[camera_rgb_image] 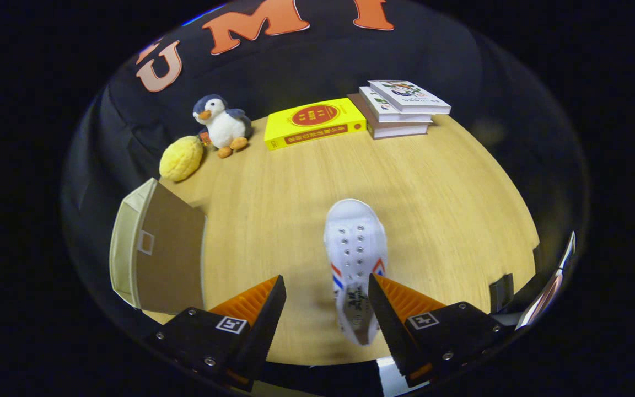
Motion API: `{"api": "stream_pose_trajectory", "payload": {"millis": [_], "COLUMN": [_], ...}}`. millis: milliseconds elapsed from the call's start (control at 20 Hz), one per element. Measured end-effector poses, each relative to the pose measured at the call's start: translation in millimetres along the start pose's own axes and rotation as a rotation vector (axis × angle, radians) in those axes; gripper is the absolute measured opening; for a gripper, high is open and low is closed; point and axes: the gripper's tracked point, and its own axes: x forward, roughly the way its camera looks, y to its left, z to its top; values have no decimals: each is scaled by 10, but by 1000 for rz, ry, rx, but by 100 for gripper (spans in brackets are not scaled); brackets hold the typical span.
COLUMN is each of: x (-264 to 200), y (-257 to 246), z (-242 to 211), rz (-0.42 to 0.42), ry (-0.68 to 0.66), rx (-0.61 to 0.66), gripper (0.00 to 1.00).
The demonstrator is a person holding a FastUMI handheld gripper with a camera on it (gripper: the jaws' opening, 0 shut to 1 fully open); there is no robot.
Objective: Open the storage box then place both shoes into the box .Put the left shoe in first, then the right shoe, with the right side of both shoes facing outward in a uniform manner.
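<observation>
Gripper is hanging over the wooden table, fingers spread wide, gripping nothing. White canvas shoe is lying flat on the table, toe pointing away from the gripper, heel end sitting between the fingers. It is sitting closer to the right finger; can't tell if that finger is touching it. The left finger is well apart from it. Shoe is showing metal eyelets, no laces visible, red and blue stripes on both sides, printed insole visible in the opening.

Storage box is sitting left of the shoe, well apart, near the table edge: boxy fabric shape, cream sides, brown flat panel facing the shoe with a small square tab on it. Can't tell whether it is open.

Beyond the shoe, at the far table edge: thick yellow book lying flat, stack of books right of it, plush penguin sitting upright left of it, bumpy yellow plush ball just beside the penguin.
</observation>
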Motion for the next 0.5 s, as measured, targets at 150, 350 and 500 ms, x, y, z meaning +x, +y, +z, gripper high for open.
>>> {"api": "stream_pose_trajectory", "payload": {"millis": [150, 350, 500], "x": [140, 358, 496], "y": [-262, -407, -467], "z": [-223, -450, -439], "rz": [-23, -29, -32], "ry": [40, 85, 78], "rx": [-1, -30, -37], "gripper": [85, 81, 78]}}
